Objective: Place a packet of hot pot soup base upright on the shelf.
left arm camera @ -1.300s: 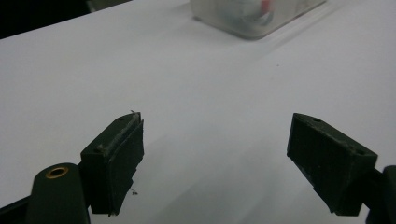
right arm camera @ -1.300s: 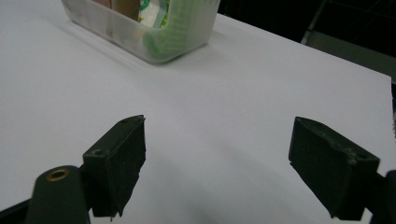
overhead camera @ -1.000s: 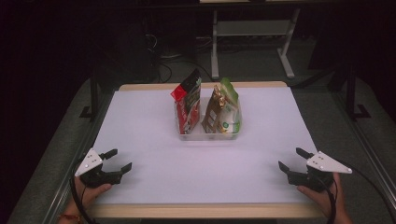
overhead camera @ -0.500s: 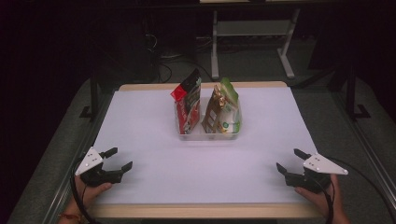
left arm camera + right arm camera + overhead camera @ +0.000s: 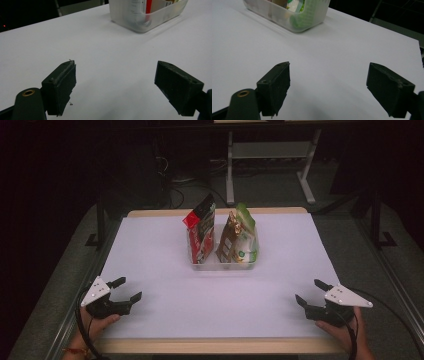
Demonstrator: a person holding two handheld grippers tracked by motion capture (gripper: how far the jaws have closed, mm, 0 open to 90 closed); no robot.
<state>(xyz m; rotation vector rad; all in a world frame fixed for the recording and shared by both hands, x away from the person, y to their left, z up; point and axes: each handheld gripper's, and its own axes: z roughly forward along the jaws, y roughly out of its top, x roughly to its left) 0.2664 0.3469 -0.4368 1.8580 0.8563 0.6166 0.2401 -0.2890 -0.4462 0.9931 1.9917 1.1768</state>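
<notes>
A clear plastic bin [image 5: 223,263] stands at the middle of the white table [image 5: 160,255], toward the back. In it stand a red and black pouch [image 5: 201,231] on the left and a green, white and brown pouch [image 5: 240,238] on the right. My left gripper [image 5: 127,290] rests open near the front left corner, held by a hand. My right gripper [image 5: 312,292] is open near the front right corner. Both point toward the bin, far from it. The bin's corner [image 5: 147,21] shows at the top of the left gripper view, and its green-filled end [image 5: 307,18] in the right gripper view.
Metal table legs and a frame [image 5: 270,157] stand on the dark floor behind the table, with cables [image 5: 175,180] near them. Black rails [image 5: 100,227] run along both sides of the table. Wide bare tabletop lies between the grippers and the bin.
The right gripper has drifted slightly toward the table's front edge. The left gripper and the bin have stayed put.
</notes>
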